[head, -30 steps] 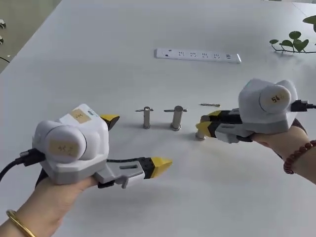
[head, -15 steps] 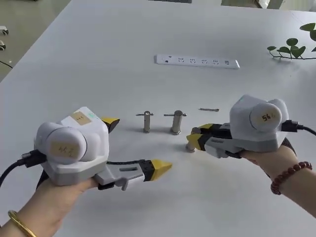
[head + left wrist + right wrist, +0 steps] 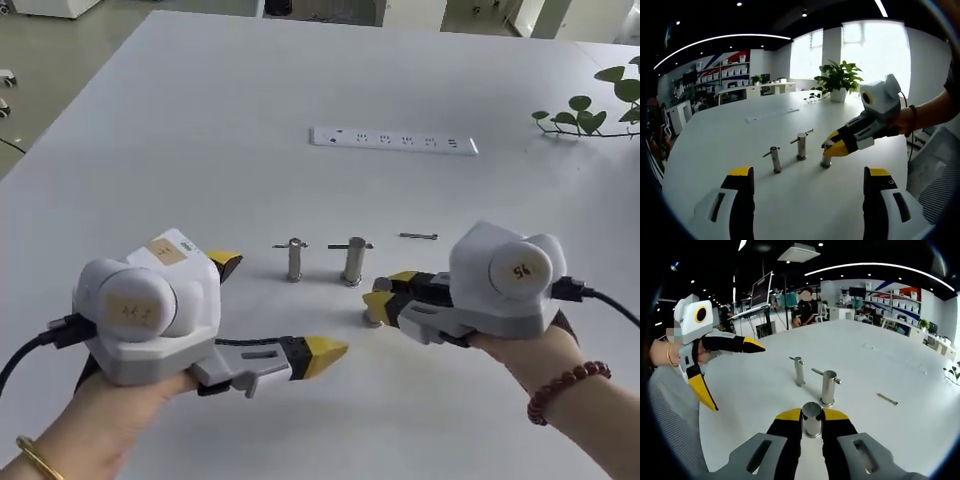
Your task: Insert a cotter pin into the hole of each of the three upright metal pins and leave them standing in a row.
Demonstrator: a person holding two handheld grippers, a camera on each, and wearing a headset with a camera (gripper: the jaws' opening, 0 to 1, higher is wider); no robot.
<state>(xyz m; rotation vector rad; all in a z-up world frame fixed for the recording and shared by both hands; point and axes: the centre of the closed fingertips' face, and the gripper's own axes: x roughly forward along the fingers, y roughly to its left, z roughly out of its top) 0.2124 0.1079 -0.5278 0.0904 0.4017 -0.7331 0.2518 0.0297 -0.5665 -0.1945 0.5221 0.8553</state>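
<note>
Now right hand-held gripper (image 3: 811,416) around pin (image 3: 811,426).

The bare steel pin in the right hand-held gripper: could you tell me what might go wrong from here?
The right hand-held gripper is shut on the bare steel pin, a smooth cylinder; it may slip or tip. The neighbouring steel pin with its cotter pin stands close, so moving the held one could knock it. The loose cotter pin lies beyond the row; the open left hand-held gripper reaching over could topple the row.
</note>
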